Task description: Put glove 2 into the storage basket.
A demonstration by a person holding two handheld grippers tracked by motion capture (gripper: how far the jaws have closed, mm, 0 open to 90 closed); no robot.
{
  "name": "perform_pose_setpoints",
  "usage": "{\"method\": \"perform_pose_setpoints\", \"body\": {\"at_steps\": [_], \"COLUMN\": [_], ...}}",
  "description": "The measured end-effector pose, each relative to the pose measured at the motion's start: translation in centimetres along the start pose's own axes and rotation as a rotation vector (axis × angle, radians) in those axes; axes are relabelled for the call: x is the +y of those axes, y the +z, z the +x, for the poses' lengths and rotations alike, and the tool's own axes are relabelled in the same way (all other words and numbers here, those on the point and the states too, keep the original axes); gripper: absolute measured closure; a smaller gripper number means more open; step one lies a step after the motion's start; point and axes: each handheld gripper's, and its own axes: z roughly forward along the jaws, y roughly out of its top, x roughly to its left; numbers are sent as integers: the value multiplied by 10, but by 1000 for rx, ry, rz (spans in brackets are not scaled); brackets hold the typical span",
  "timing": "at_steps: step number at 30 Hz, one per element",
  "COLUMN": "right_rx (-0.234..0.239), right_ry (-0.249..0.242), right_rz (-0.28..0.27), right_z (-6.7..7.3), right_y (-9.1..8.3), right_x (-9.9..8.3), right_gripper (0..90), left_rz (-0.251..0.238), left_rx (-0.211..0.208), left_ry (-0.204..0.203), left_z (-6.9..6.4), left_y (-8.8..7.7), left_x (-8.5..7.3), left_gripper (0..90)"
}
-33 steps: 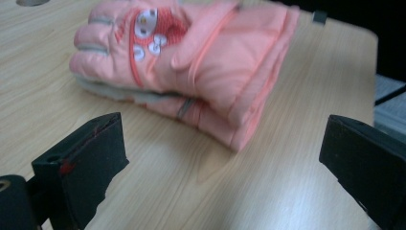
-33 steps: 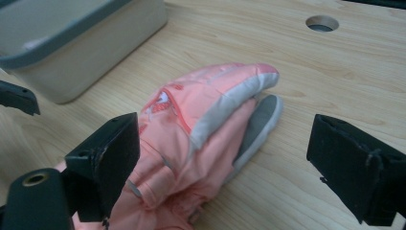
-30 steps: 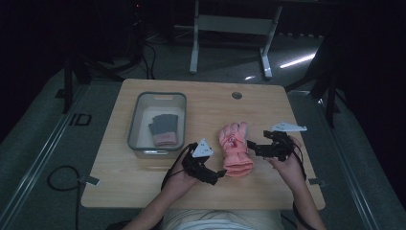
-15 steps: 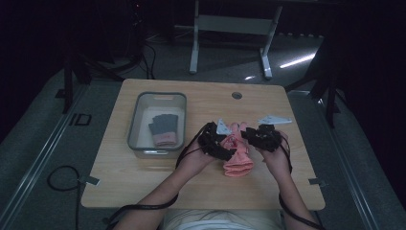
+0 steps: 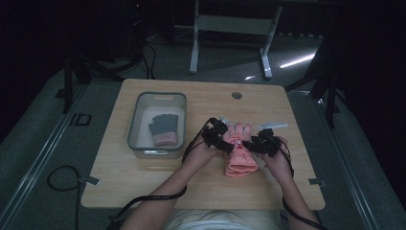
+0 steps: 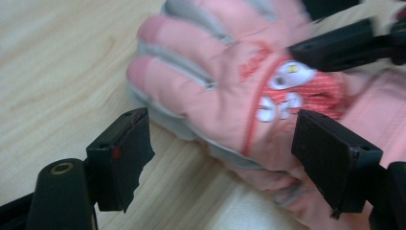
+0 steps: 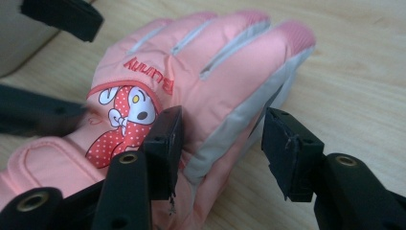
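a pink glove (image 5: 238, 152) lies flat on the wooden worktop (image 5: 143, 177), right of centre in the high view, its fingers pointing toward the top of the frame and its cuff toward the person. a cartoon bunny patch with a red dotted bow sits on its back (the word "bunny" is stitched above it, read in the right gripper view).

the left gripper (image 5: 225, 143) is at the glove's left edge in the high view. in the left gripper view its jaws are spread wide; the left jaw is over bare wood just beside the glove (image 6: 225, 91), the right jaw is over the glove's cuff end, and nothing is pinched between them.

the right gripper (image 5: 250, 143) is at the glove's right edge. in the right gripper view its jaws are apart and straddle the grey-trimmed side of the glove (image 7: 210, 81): the left jaw lies over the pink back near the patch, the right jaw stands just off the outer edge above the wood. whether either jaw touches the fabric i cannot tell.

at centre left of the high view a grey bin (image 5: 141, 148) stands on the worktop, holding a dark grey glove with a pink cuff (image 5: 163, 129).
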Motion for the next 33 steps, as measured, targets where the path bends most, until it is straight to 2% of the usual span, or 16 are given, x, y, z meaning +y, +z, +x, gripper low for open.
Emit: {"method": "perform_pose_setpoints", "body": {"at_steps": [3,4,5,8,10,11,12,14,17,19,22,24,25,26,29,33], "right_rx": [24,30,45,71,84,93,95,98,108,125,134,123,120,121,130,136], "right_ry": [30,37,41,48,51,52,60,73,95,133,156,155,151,153,159,158], "right_rz": [18,26,44,70,78,88,86,77,56,38,26,20,18,12,-8,-40], "right_z": [-3,-3,-2,-1,-1,1,1,2,2,0,-1,1,1,2,1,2], "right_y": [6,8,11,16,17,18,18,18,16,15,13,8,7,5,-2,-13], "right_x": [-2,-3,-3,-2,-1,0,0,0,-1,-2,-2,0,1,2,4,12], "right_gripper": [467,467,468,514,542,591,605,625,655,667,672,687,691,694,698,699], "left_rz": [21,31,36,42,45,36,29,20,11,9,10,11,2,-2,-7,-31], "left_rx": [-61,-101,-129,-195,-201,-264,-264,-259,-255,-261,-262,-243,-243,-240,-226,-232], "left_ry": [-88,-113,-126,-170,-167,-188,-175,-160,-153,-153,-155,-125,-127,-126,-88,-84], "left_z": [11,12,14,22,23,27,26,24,22,22,22,16,15,14,9,9], "left_y": [13,19,22,28,29,32,31,29,26,24,22,15,12,10,0,-14], "left_x": [-6,-9,-10,-12,-12,-14,-15,-14,-12,-10,-9,-3,-1,0,7,16], "left_gripper": [237,270,341,390,430,528,600,686,744,761,770,778,782,784,788,788]}}
